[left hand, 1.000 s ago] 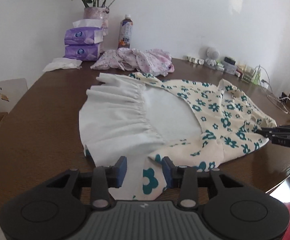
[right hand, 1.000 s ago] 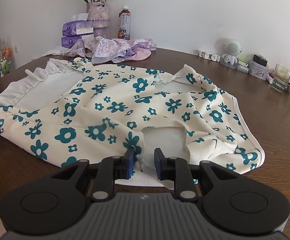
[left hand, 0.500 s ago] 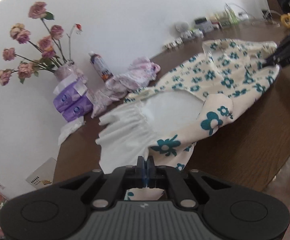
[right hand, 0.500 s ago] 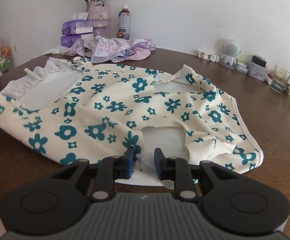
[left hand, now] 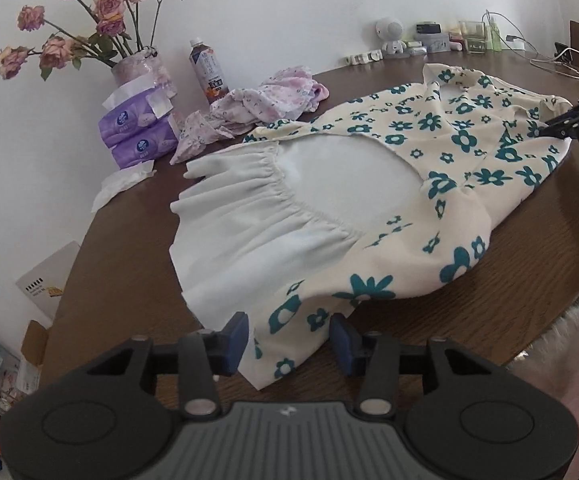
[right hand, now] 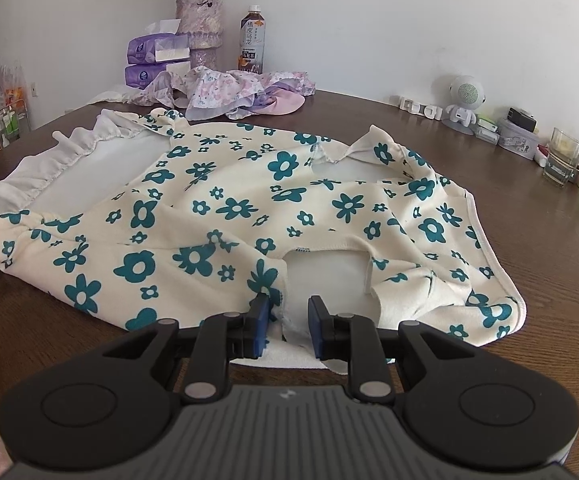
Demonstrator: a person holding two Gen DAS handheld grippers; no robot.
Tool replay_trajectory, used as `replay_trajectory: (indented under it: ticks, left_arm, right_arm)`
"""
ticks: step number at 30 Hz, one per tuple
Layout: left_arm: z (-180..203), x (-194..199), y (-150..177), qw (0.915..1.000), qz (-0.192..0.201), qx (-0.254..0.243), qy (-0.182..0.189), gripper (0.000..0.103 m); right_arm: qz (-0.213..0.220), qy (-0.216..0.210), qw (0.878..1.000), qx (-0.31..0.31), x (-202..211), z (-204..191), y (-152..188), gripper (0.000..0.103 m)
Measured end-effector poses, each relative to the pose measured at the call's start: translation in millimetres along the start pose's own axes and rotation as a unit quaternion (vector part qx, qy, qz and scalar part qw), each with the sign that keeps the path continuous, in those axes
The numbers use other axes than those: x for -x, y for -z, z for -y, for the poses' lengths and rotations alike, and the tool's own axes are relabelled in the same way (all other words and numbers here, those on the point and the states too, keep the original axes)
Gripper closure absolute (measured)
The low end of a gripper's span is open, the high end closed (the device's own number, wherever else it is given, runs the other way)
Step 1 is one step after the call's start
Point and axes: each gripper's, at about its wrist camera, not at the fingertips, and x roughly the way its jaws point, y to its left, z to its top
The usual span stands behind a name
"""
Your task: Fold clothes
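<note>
Spreading across most of the brown table, the flowered dress lies flat but rumpled, its white ruffled hem at one end and its neck opening at the other. One long edge of the dress is turned over near the hem, so the white lining shows in the middle. Beyond the dress, toward the wall, a pink garment lies in a loose heap.

The left gripper sits low at the hem end of the dress with its blue fingers apart and a corner of cloth lying loosely between them, not pinched. The right gripper sits at the neck end, fingers also apart, straddling the white edge of the opening without clamping it.

This layout fits either a dress being laid out for a fold or one halfway through a lengthwise fold. To fold it well, each gripper probably needs a full pinch through both layers of cloth at matching points, and the two should travel together so the edge lands straight without dragging the ruffle.

Beyond the pink garment, a vase holds dried roses. Beside the vase stand two purple tissue packs, a sheet poking from the top one, and a capped tea bottle. Farther along the wall from the dress, a drinking glass stands; its contents cannot be made out.
</note>
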Motion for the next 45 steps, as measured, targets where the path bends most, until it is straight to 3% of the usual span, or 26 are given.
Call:
replay_trajectory:
  ticks: [1,3,9,13,16,18,20,22,24,26,31,36,41,43,45]
  left_arm:
    - [0.1,-1.5,-0.7,1.0,0.001,0.002,0.001,0.076]
    - [0.5,-6.7,-2.6,1.0,-0.002,-0.005,0.001,0.101]
    - [-5.3,-24.3,-8.9,0.9989,-0.007,-0.032,-0.034,0.101]
    - [-14.2,-32.2,-11.2,0.9986,-0.007,-0.013,-0.051,0.1]
    - [-18.9,-24.2,-13.0,0.999,-0.006,0.006,-0.043,0.085]
    - [-26.4,-11.0,-16.2,0.9991,0.01,0.029,-0.029,0.065]
    - [-35.3,2.4,-21.4,0.9979,0.03,0.055,-0.015,0.06]
    - [-45.2,16.4,-30.0,0.9945,0.059,0.087,-0.001,0.055]
    - [-48.4,21.0,-39.5,0.9917,0.076,0.104,0.001,0.041]
    - [-47.9,19.1,-48.9,0.991,0.081,0.107,0.001,0.037]
    - [-31.8,-1.5,-65.0,0.9919,0.083,0.091,0.03,0.037]
    - [-10.9,-29.0,-65.5,0.9945,0.06,0.076,0.04,0.037]
    - [3.6,-48.9,-57.0,0.9961,0.034,0.068,0.045,0.037]
    - [9.5,-56.9,-53.6,0.9966,0.024,0.064,0.047,0.036]
    - [10.6,-60.4,-51.5,0.9963,0.019,0.068,0.05,0.036]
  right_arm:
    - [-0.002,0.0,1.0,0.002,0.5,-0.5,-0.4,0.083]
    - [-0.005,-0.002,1.0,0.003,1.7,-2.0,-0.3,0.088]
    - [-0.014,-0.023,1.0,-0.002,8.7,-9.4,1.5,0.092]
    - [-0.02,-0.038,0.999,-0.005,13.3,-14.3,2.8,0.092]
    - [-0.011,-0.063,0.997,-0.032,26.1,-9.2,-2.0,0.091]
    - [0.013,-0.079,0.995,-0.056,42.9,0.4,-8.2,0.09]
    - [0.036,-0.058,0.996,-0.062,55.0,9.6,-16.2,0.084]
    - [0.046,-0.02,0.997,-0.061,57.5,18.7,-22.3,0.069]
    - [0.035,0.023,0.997,-0.059,49.1,27.3,-24.9,0.066]
    - [0.023,0.058,0.996,-0.061,39.1,35.8,-26.1,0.063]
    - [-0.008,0.078,0.992,-0.1,4.9,55.9,-19.3,0.054]
    - [-0.033,0.074,0.99,-0.113,-14.2,59.0,-15.1,0.055]
    - [-0.035,0.057,0.989,-0.135,-8.3,62.8,-10.0,0.07]
    - [-0.034,0.054,0.987,-0.146,-6.0,66.8,-10.5,0.084]
    - [-0.032,0.058,0.987,-0.148,-2.9,68.8,-11.0,0.089]
